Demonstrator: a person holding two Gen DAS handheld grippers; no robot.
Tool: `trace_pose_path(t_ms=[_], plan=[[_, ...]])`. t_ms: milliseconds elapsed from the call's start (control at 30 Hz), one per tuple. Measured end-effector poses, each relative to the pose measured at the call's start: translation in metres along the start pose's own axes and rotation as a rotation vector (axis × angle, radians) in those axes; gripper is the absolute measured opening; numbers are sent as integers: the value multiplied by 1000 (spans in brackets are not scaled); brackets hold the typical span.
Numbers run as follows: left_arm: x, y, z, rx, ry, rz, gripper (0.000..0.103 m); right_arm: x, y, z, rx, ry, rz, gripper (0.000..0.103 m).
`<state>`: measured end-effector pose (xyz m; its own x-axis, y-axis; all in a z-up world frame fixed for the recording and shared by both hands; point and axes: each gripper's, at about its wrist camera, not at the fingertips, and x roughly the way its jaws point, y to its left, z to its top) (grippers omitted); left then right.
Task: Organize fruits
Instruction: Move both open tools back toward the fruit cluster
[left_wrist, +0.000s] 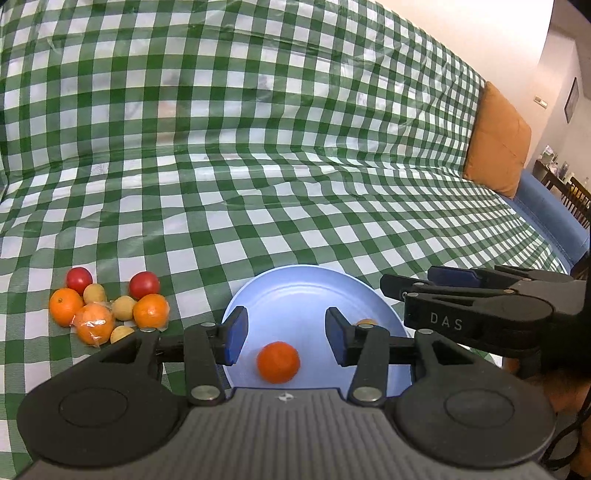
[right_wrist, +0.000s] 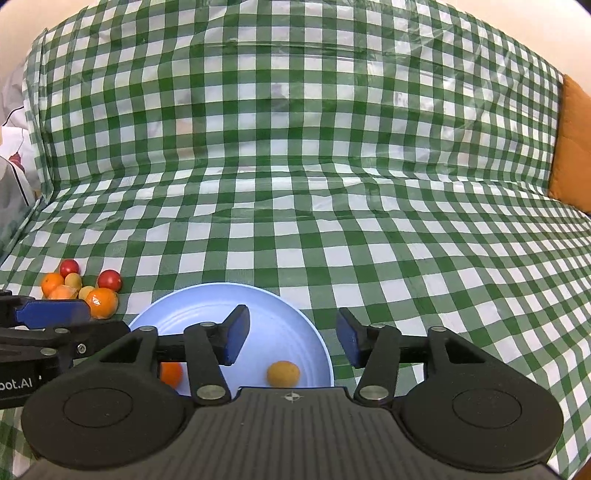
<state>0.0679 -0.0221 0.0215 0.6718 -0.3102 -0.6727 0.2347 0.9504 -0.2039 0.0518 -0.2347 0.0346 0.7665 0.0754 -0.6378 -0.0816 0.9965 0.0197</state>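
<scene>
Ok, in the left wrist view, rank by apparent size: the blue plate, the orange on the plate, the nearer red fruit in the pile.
1. Blue plate
2. Orange, though nearness to the camera inflates it
3. Red fruit, farther off, so true ranking against the orange is unsure

You have a round pale-blue plate (left_wrist: 295, 291) on the checked cloth holding one orange mandarin (left_wrist: 278, 362) and one small yellow-orange fruit (right_wrist: 283, 373), well apart. Left of it sits a touching cluster of mandarins, red fruits and pale yellow fruits (left_wrist: 107, 306).

orange (right_wrist: 171, 373) half hidden behind right tool (right_wrist: 291, 338)
</scene>
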Motion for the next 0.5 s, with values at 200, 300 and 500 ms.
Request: trace_pose_path(t_ms=[200, 300, 500], plan=[[0, 1, 1, -5, -1, 3, 51, 0, 3, 0, 2, 3, 8, 60], [0, 1, 1, -5, 0, 5, 51, 0, 5, -1, 2, 1, 10, 61], [0, 2, 1, -9, 2, 8, 51, 0, 4, -1, 3, 1, 12, 61]])
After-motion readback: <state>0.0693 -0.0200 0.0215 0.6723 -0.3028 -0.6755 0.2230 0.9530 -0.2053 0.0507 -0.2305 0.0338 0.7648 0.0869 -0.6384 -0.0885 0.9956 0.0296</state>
